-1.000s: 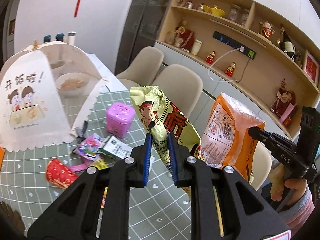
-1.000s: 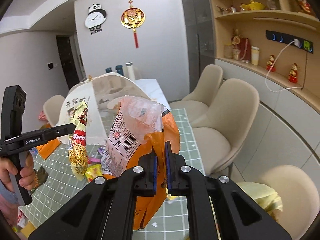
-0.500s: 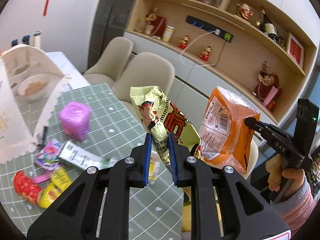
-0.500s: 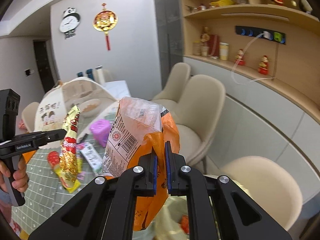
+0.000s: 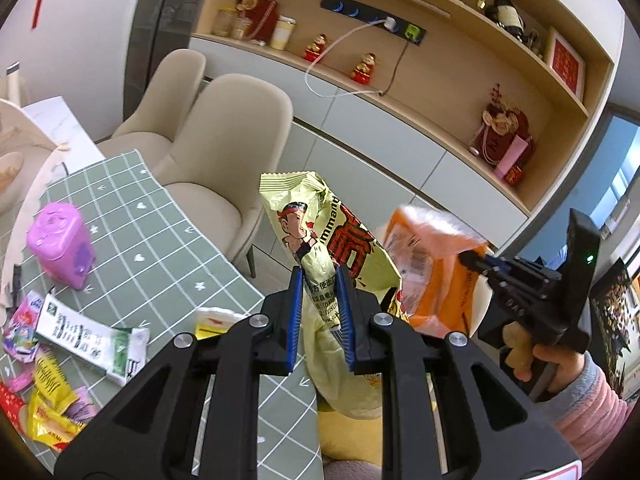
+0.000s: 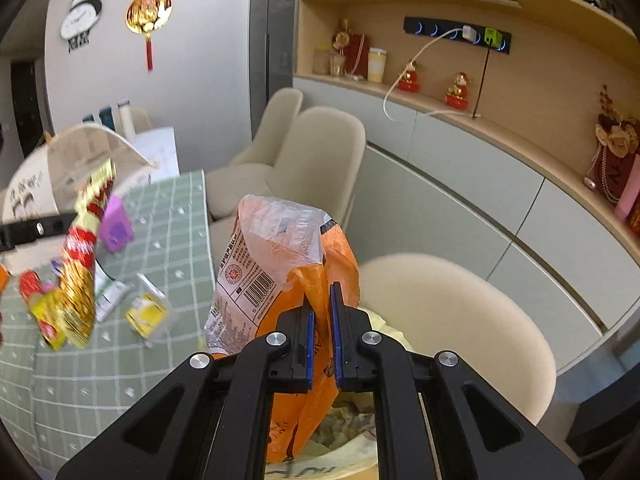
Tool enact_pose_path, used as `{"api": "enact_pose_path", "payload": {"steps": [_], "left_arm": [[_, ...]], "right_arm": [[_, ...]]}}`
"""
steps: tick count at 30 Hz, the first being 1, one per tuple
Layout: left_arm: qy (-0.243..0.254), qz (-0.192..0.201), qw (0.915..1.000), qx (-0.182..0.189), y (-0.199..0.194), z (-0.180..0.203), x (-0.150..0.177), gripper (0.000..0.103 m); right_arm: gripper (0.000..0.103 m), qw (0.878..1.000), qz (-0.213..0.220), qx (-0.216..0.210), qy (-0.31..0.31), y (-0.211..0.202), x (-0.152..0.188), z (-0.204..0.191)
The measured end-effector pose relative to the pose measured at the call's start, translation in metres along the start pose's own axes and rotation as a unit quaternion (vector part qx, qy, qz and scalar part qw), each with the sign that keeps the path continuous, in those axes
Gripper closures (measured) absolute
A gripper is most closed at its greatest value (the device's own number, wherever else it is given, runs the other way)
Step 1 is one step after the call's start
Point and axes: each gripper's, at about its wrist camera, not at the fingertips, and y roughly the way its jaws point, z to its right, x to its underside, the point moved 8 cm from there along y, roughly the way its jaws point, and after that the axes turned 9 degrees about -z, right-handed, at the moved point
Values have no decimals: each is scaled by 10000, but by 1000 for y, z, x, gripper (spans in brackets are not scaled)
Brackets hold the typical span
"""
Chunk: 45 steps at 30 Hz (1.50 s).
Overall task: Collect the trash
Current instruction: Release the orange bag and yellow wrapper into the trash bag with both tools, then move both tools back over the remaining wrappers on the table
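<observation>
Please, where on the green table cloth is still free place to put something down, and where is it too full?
Free: the green cloth between the pink box and the table's chair-side edge. Crowded: the corner of wrappers around the white-green packet, toward the food cover.

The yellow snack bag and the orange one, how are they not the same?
The yellow snack bag shows a cartoon boy and big red letters; the orange bag has a clear top and a barcode. The left gripper pinches the yellow one, the right gripper the orange one. The yellow bag looks slimmer, the orange puffier. Both are crinkly, held upright, past the table's edge.
</observation>
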Motion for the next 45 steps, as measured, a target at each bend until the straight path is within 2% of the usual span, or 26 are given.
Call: {"api": "enact_pose_path", "payload": {"steps": [7, 10, 13, 14, 20, 24, 29, 33, 37, 40, 42, 45], "left_arm": [[120, -154, 9998, 42, 21, 12, -3, 87], [160, -227, 9996, 31, 31, 13, -3, 87], [181, -366, 9991, 64, 48, 18, 0, 87], [198, -414, 9989, 82, 54, 20, 0, 87], [365, -743, 9963, 240, 94, 42, 11, 87], [601, -1062, 9913, 495, 125, 69, 21, 87], [1075, -1661, 9798, 289, 178, 97, 38, 87], [1034, -2197, 9699, 158, 215, 106, 52, 87], [980, -2459, 9640, 248, 232, 115, 64, 87], [790, -2423, 9666, 267, 234, 112, 63, 84], [701, -2354, 9689, 284, 229, 108, 61, 74], [525, -2266, 9716, 429, 214, 101, 58, 72]], "right_arm": [[94, 9992, -353, -110, 118, 28, 24, 7], [91, 9970, -676, -303, 212, 42, 38, 8], [64, 9961, -768, -364, 217, 44, 46, 8], [62, 9960, -777, -380, 232, 43, 47, 9], [62, 9976, -476, -201, 467, 24, 41, 33], [62, 9973, -217, -30, 705, 12, 33, 54], [62, 9948, -46, -13, 1016, 9, 28, 81], [62, 9928, -5, -55, 1195, 14, 27, 96], [62, 9910, -27, -90, 1333, 21, 32, 110], [62, 9892, -49, -139, 1455, 26, 35, 116], [62, 9887, -61, -180, 1488, 29, 34, 117], [62, 9888, -85, -260, 1467, 33, 31, 108]]}}
